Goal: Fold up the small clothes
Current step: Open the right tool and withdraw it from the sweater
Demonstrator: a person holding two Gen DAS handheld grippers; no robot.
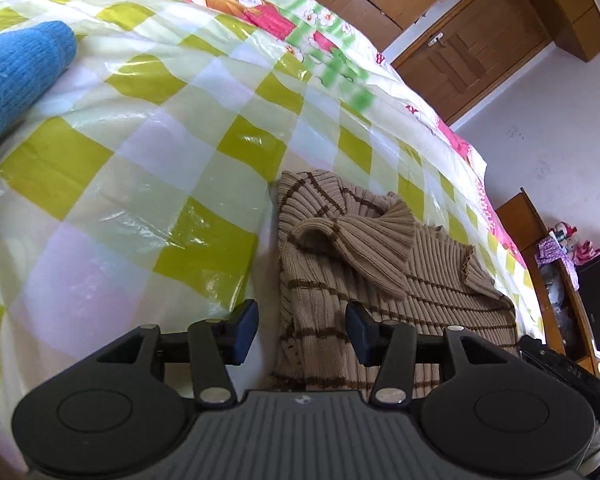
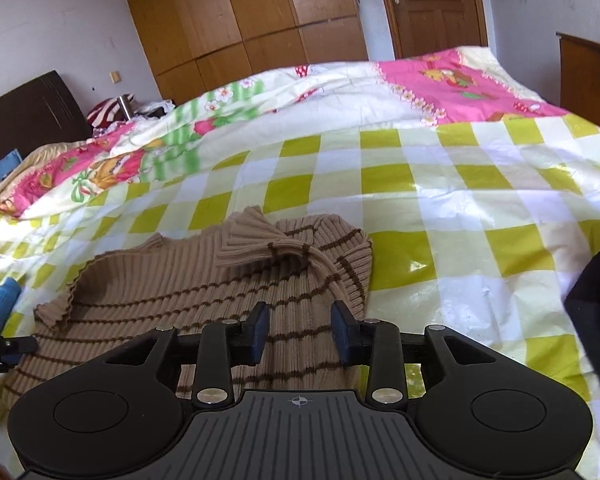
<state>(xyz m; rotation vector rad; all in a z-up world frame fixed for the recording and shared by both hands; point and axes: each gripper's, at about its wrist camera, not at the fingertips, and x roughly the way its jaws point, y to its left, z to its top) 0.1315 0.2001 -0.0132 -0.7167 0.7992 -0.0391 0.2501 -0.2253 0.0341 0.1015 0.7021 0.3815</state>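
A small tan ribbed sweater with brown stripes (image 1: 364,280) lies partly folded on the green-and-white checked plastic sheet (image 1: 140,152) covering the bed. One sleeve (image 1: 364,240) is laid across its body. My left gripper (image 1: 302,330) is open and empty, just above the sweater's near left edge. In the right wrist view the same sweater (image 2: 204,284) lies ahead and to the left on the sheet (image 2: 440,200). My right gripper (image 2: 299,334) is open and empty over the sweater's near right part. The left gripper's tip (image 2: 4,350) shows at the left edge.
A blue knitted garment (image 1: 16,76) lies at the far left of the sheet, also seen in the right wrist view (image 2: 0,300). A floral quilt (image 2: 260,100) covers the back of the bed. Wooden wardrobes (image 2: 240,12), a door (image 2: 428,4) and a cluttered side cabinet (image 1: 556,276) surround it.
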